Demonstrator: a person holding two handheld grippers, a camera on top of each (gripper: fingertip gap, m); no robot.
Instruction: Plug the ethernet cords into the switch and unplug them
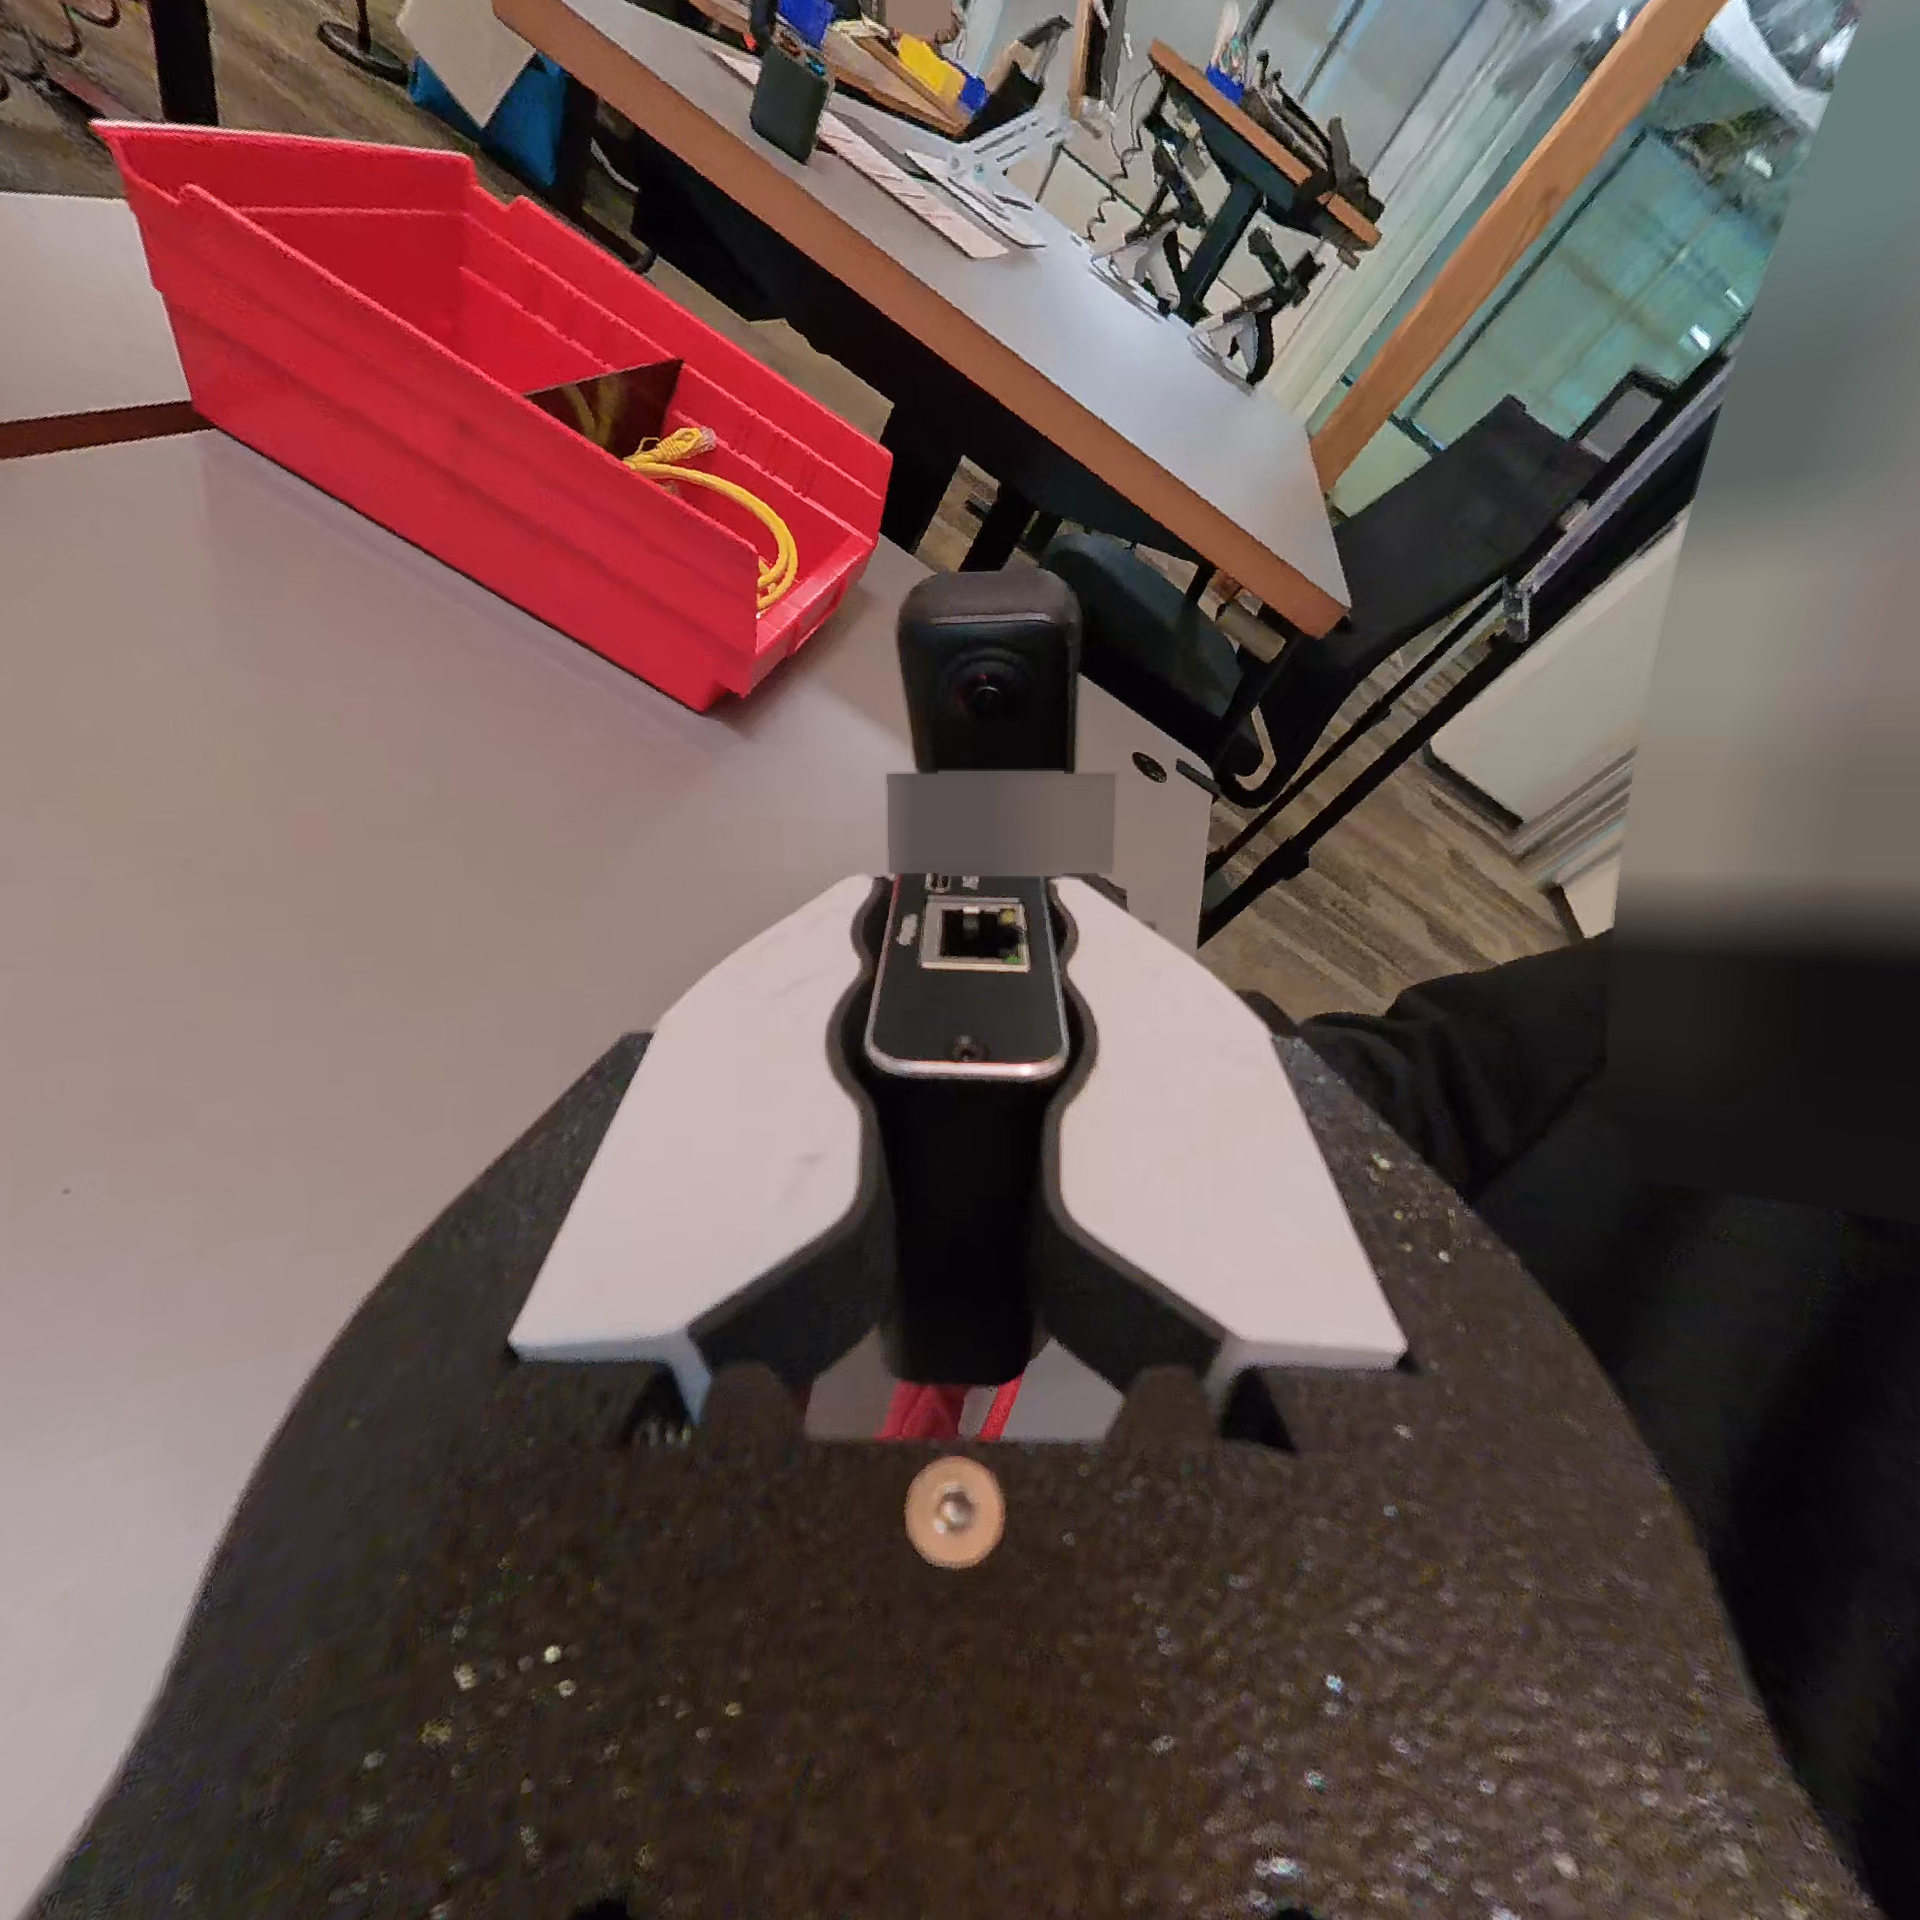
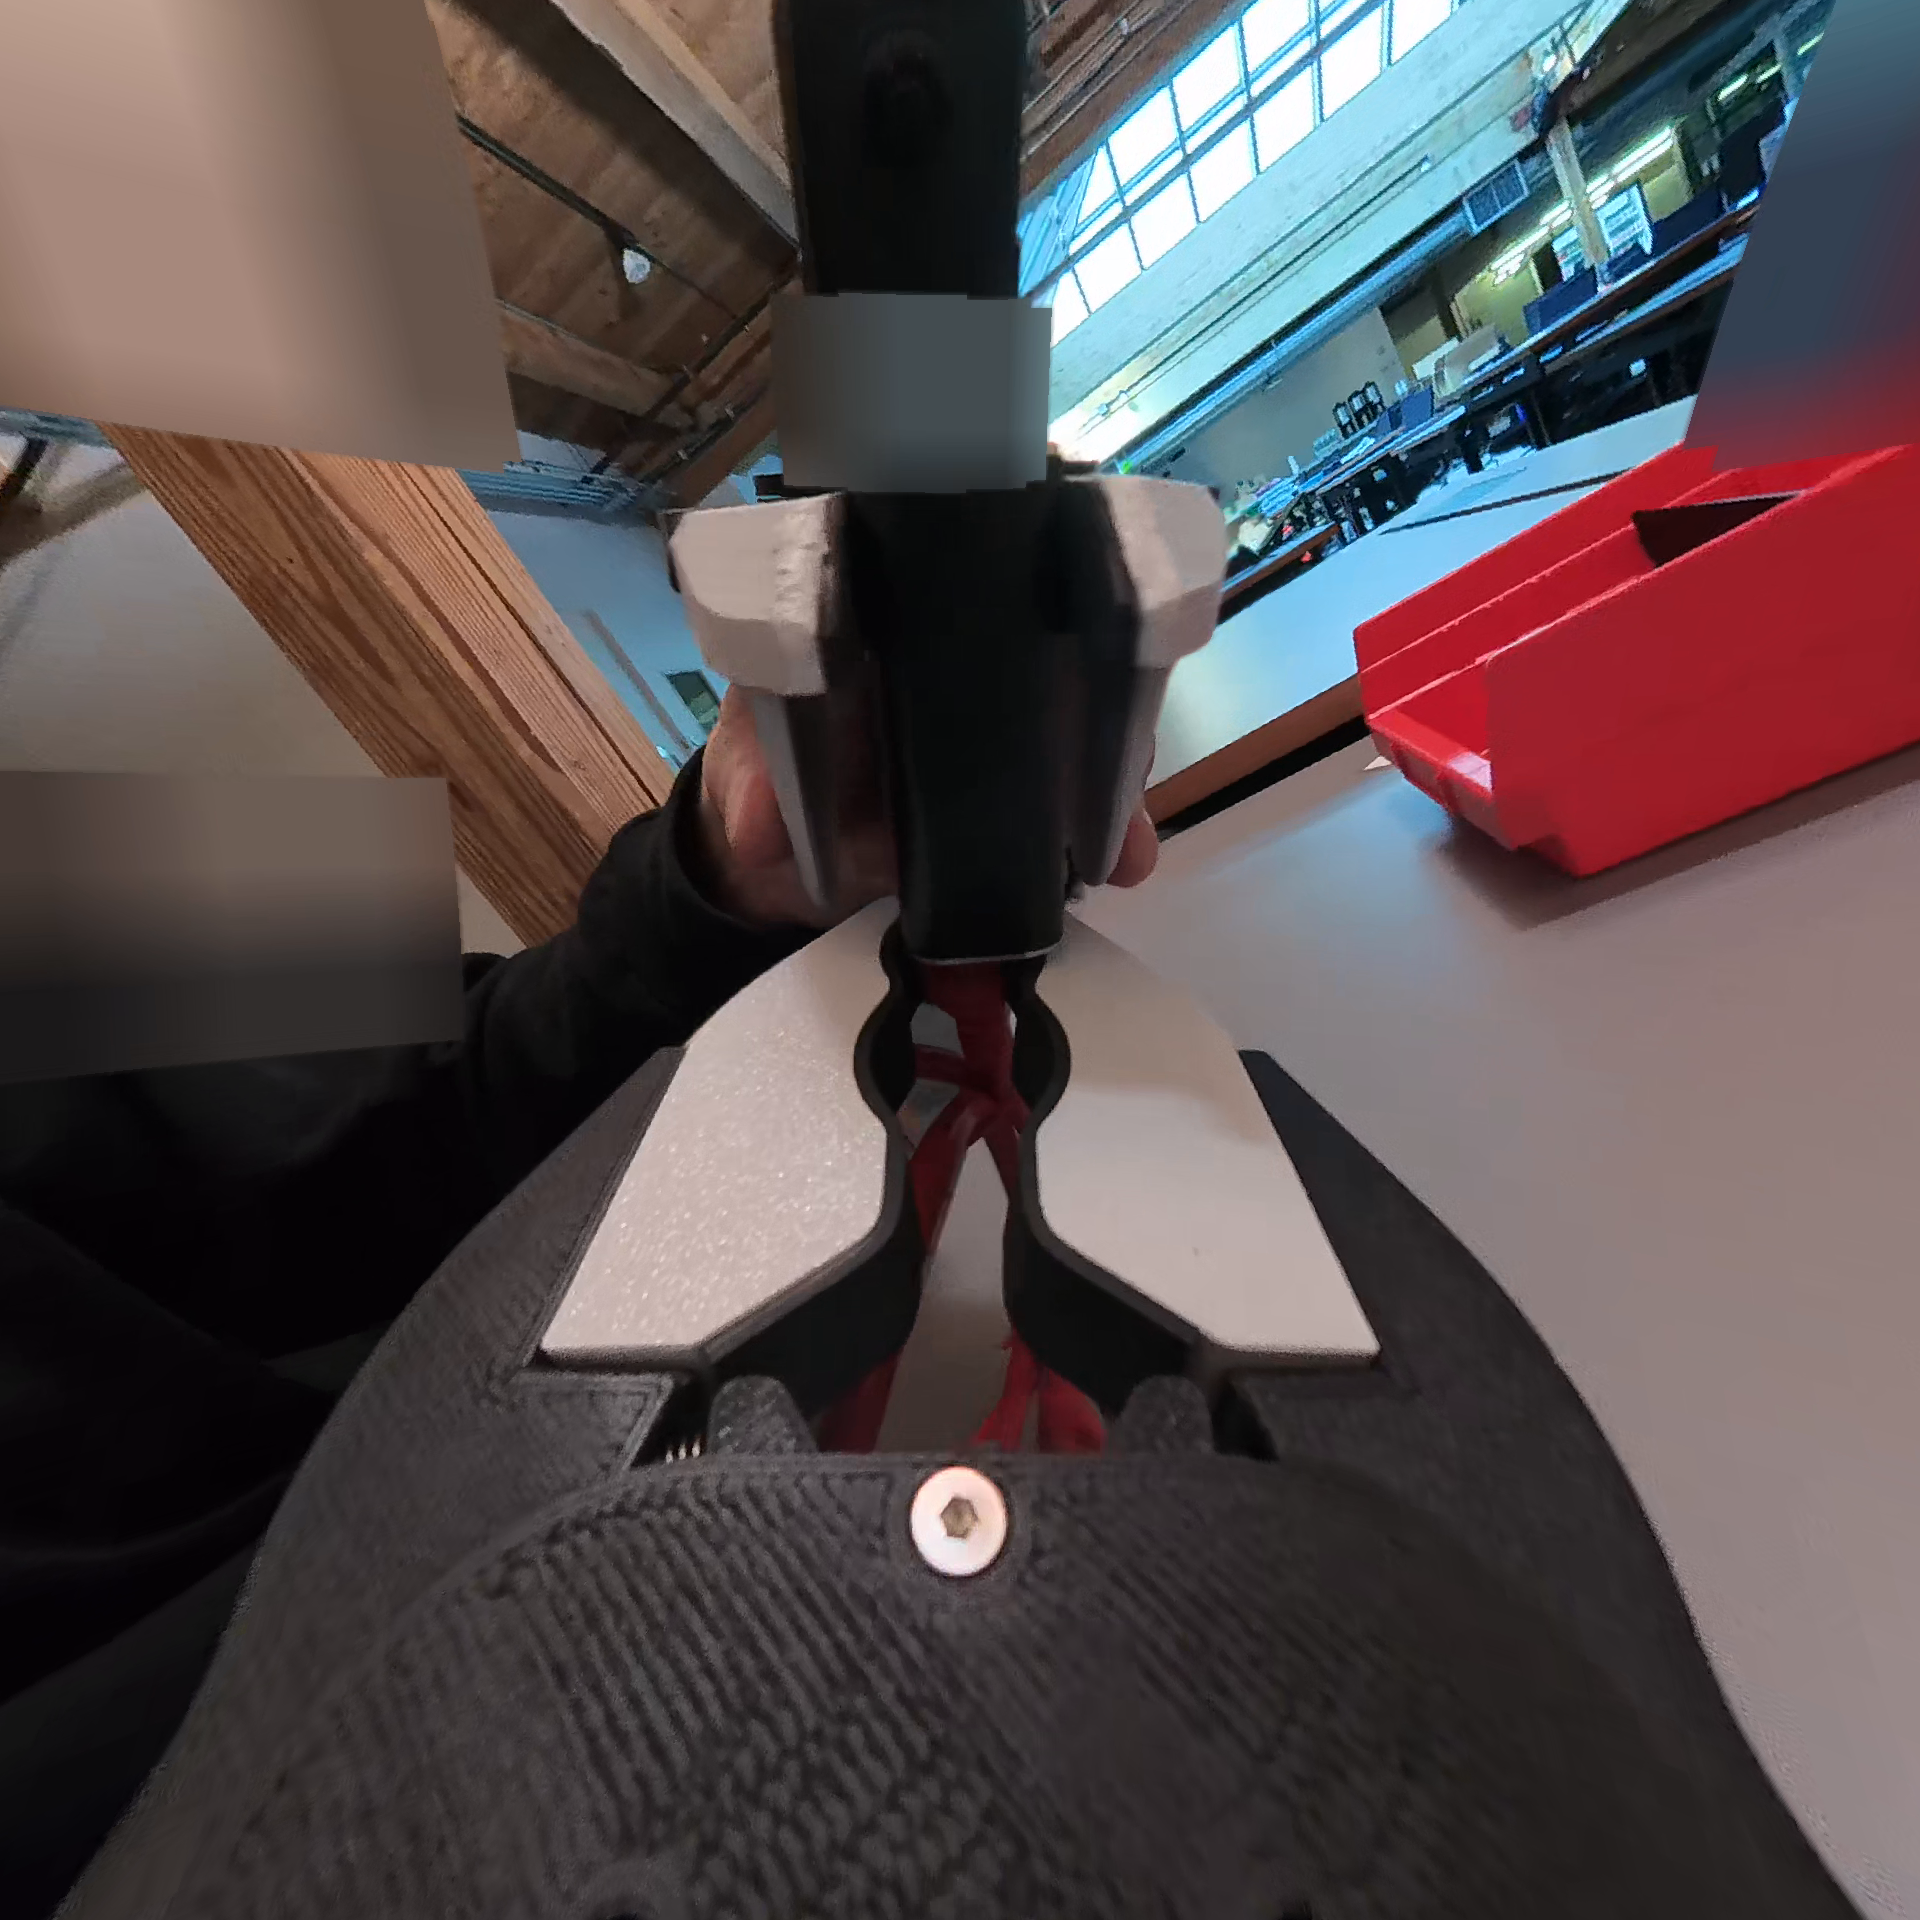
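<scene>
1. Black switch (image 1: 966, 1091) is clamped between the left gripper (image 1: 966, 977) fingers, its empty port (image 1: 975, 933) facing the camera.
2. The right gripper (image 2: 961, 997) faces it from the far side, fingers closed around red cords (image 2: 982, 1101) that run from the switch's other end.
3. A yellow cord (image 1: 727, 488) lies in the red bin (image 1: 416, 343) on the grey table (image 1: 312, 935), well apart.

Table, left and near (image 1: 312, 935): bare grey top, open passage for a gripper.
Red bin (image 1: 436, 395): stands far left on the table, blocking that corner (a yellow cord (image 1: 727, 488) lies inside).
Straight ahead: the other gripper (image 1: 987, 665) faces close, barring the way forward.
Right edge: table ends; a dark chair (image 1: 1403, 623) and another table (image 1: 1039, 312) stand beyond.
</scene>
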